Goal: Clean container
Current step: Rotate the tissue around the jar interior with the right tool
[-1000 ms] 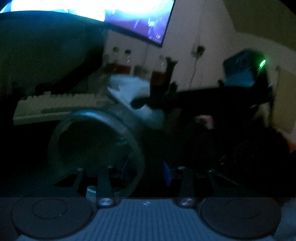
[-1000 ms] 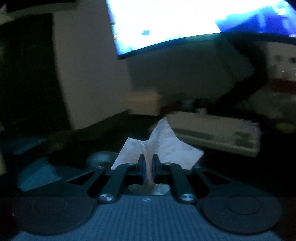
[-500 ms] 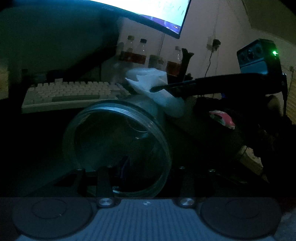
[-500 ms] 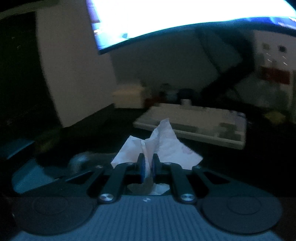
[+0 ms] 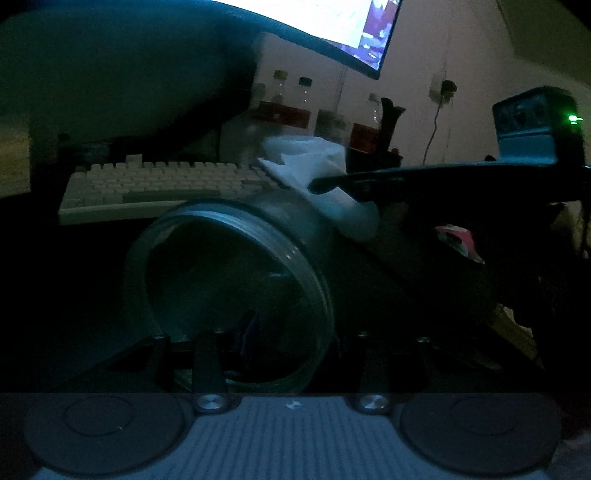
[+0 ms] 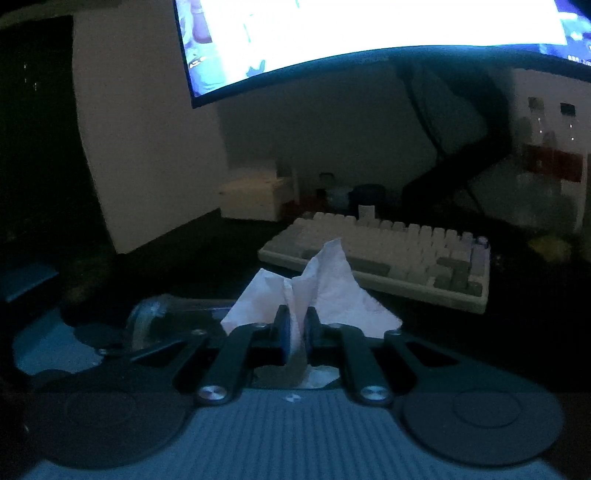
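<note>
A clear round container (image 5: 229, 288) lies tilted in the air with its open threaded mouth towards the left wrist camera. My left gripper (image 5: 288, 332) is shut on it, one dark finger on each side of its lower rim. A crumpled white tissue (image 5: 314, 162) rests against the container's upper outer wall. The right gripper (image 5: 321, 184) reaches in from the right, shut on that tissue. In the right wrist view the right gripper (image 6: 295, 325) pinches the tissue (image 6: 332, 284) between blue pads, and the container (image 6: 166, 314) shows faintly to its left.
The room is dark. A white keyboard (image 5: 166, 181) lies on the desk behind the container, under a bright monitor (image 6: 369, 29). Several bottles (image 5: 291, 107) stand by the wall. A pale box (image 6: 255, 197) sits far left of the keyboard (image 6: 388, 258).
The right gripper with the tissue has shifted a little along the container's upper wall and now lies level from the right. The container stays in the left gripper.
</note>
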